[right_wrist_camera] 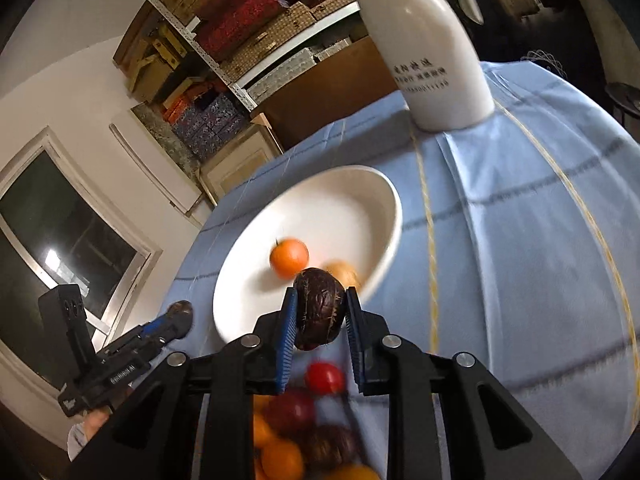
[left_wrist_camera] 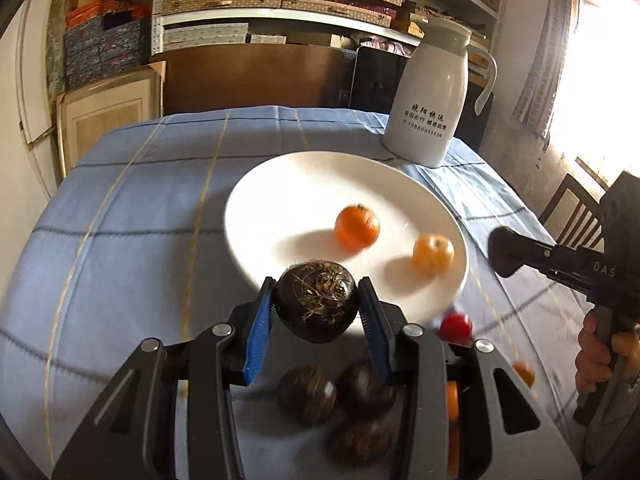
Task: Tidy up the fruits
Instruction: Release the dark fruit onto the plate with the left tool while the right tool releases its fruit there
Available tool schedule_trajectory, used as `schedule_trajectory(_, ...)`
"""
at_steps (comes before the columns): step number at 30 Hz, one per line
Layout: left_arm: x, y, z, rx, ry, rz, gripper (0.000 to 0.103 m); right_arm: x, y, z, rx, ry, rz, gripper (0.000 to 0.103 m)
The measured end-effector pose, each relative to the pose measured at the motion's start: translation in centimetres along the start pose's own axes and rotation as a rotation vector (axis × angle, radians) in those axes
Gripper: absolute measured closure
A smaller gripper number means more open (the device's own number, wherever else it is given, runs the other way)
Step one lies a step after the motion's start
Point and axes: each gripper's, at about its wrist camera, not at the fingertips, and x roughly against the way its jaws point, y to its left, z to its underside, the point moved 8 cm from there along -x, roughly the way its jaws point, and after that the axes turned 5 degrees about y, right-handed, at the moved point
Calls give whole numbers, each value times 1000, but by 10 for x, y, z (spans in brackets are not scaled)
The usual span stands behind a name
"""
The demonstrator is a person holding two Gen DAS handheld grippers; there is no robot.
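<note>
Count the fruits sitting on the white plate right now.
2. A deep orange one lies near the middle of the white plate, and a paler orange one sits by its right rim. Each gripper's dark fruit hangs near the plate, not yet placed.

Plate [left_wrist_camera: 280, 184]: plain white. On it, one deep orange fruit [left_wrist_camera: 357, 227] with a green stem and one paler yellow-orange fruit [left_wrist_camera: 433, 253]. Tablecloth [left_wrist_camera: 132, 216] under the plate: light blue, checked with dark blue and yellow lines. Jug [left_wrist_camera: 434, 96] beyond the plate: white, dark lettering. Gripper pads [left_wrist_camera: 256, 340]: blue on black. Held fruit [left_wrist_camera: 317, 300]: dark brown-purple, straw-coloured fibres. Small fruit [left_wrist_camera: 456, 327] just off the plate's rim: red, blurred, possibly a tomato.
</note>
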Motion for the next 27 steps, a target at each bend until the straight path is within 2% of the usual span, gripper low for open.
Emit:
schedule_trajectory(7,-54,-8,-20,-11,52,-15,62,-53,-4,-33,-34,26,14,79)
schedule_trajectory(9,-63,-7,-17,-27,70,-25,62,-62,-9,-35,-49,43,10,72)
schedule_trajectory(10,-67,-6,-16,-38,73,-36,60,-62,-12,-35,-61,47,7,60)
schedule_trajectory(11,-67,-4,-15,-39,69,-48,52,-60,-15,-36,-71,40,7,55)
schedule_trajectory(13,-63,0,-16,-25,53,-45,42,-54,-17,-38,-86,15,3,55)
schedule_trajectory(15,-55,4,-18,-5,30,-38,39,-47,-15,-38,-84,-2,-8,55)
schedule_trajectory(16,-50,6,-17,1,20,-39,34,-44,-14,-37,-82,-8,-7,55)
schedule_trajectory(17,-47,8,-17,6,9,-44,27,-41,-13,-34,-77,-11,-6,51)
schedule_trajectory(19,-37,17,-14,28,-18,-70,19,-35,-14,-28,-70,-18,4,45)
schedule_trajectory(23,-19,33,-2,83,-41,-72,16,-25,-22,-20,-62,-46,39,42)
schedule_trajectory(27,-3,45,23,104,-35,-110,14,-11,-38,-8,-125,-57,37,35)
